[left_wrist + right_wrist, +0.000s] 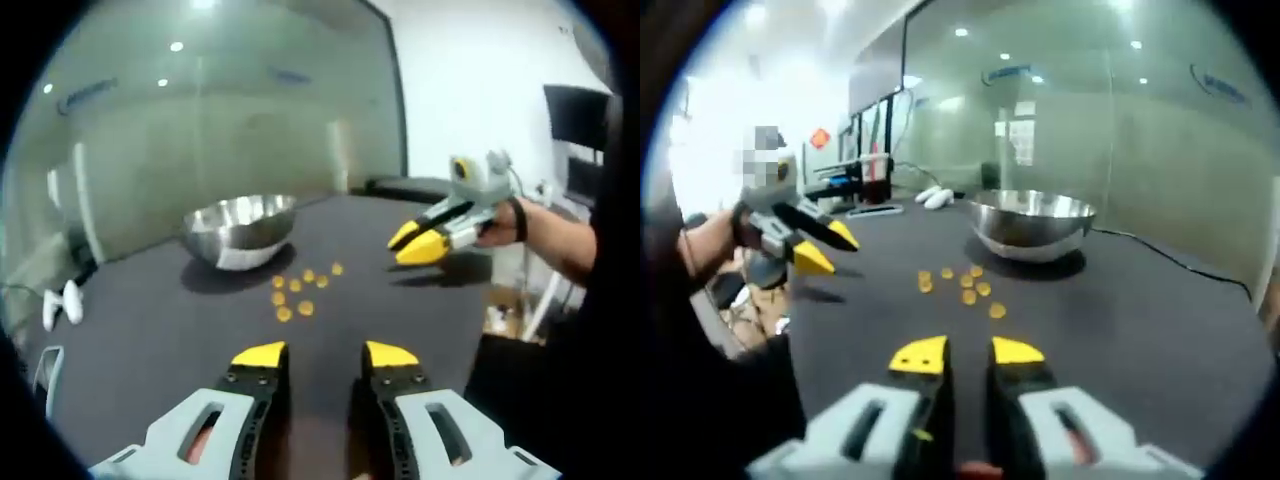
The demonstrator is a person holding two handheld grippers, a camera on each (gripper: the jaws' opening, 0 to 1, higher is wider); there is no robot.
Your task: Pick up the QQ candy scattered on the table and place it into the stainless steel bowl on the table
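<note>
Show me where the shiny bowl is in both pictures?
Left gripper view: the stainless steel bowl sits left of centre on the dark table, beyond the yellow candies.
Right gripper view: the bowl sits right of centre, also beyond the candies.
Shared landmark: the candy cluster lies just in front of the bowl in both views.

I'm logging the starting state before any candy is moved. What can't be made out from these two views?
- Inside of the shiny stainless steel bowl: its near wall hides the bottom in both views, so any contents are unknown.
- Small round yellow QQ candies: too small and blurred for a sure count.
- White objects at the table's far edge: too blurred to identify.
</note>
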